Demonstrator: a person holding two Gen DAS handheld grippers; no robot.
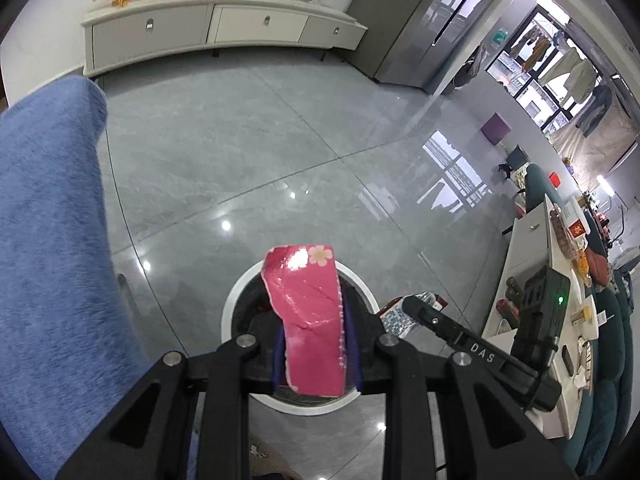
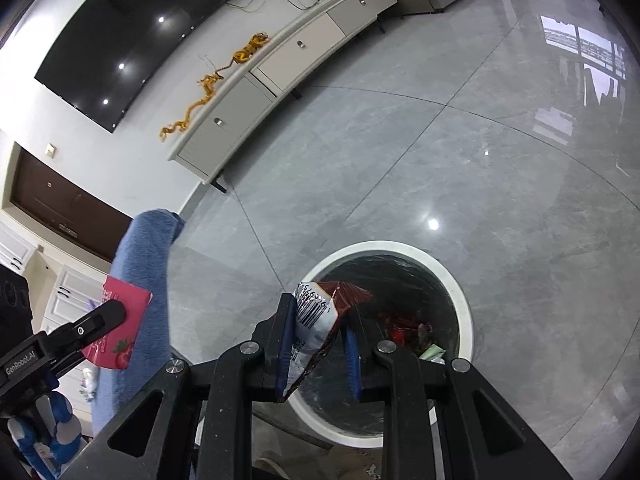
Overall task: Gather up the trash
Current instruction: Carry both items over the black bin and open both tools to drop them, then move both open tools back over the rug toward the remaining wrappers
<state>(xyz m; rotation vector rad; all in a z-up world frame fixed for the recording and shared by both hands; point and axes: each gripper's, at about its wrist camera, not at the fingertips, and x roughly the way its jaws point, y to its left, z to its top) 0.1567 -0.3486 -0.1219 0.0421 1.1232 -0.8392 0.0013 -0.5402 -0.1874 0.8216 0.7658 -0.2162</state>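
Two grippers hang over the white bin [image 2: 460, 292]. Left gripper [image 1: 316, 356] pinches a pink wrapper [image 1: 310, 312]; right gripper [image 2: 318, 348] pinches a snack bag [image 2: 320, 320]. Both point straight down at the bin's mouth.

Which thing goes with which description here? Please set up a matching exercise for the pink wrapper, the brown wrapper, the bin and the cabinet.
Things:
1. pink wrapper
2. brown wrapper
3. bin
4. cabinet

Descriptions:
A. stands against the wall, gold ornaments on top
B. held in the right gripper
C. on the floor, white rim, trash inside
D. held in the left gripper

Pairs: 1-D, 2-B, 3-C, 4-A
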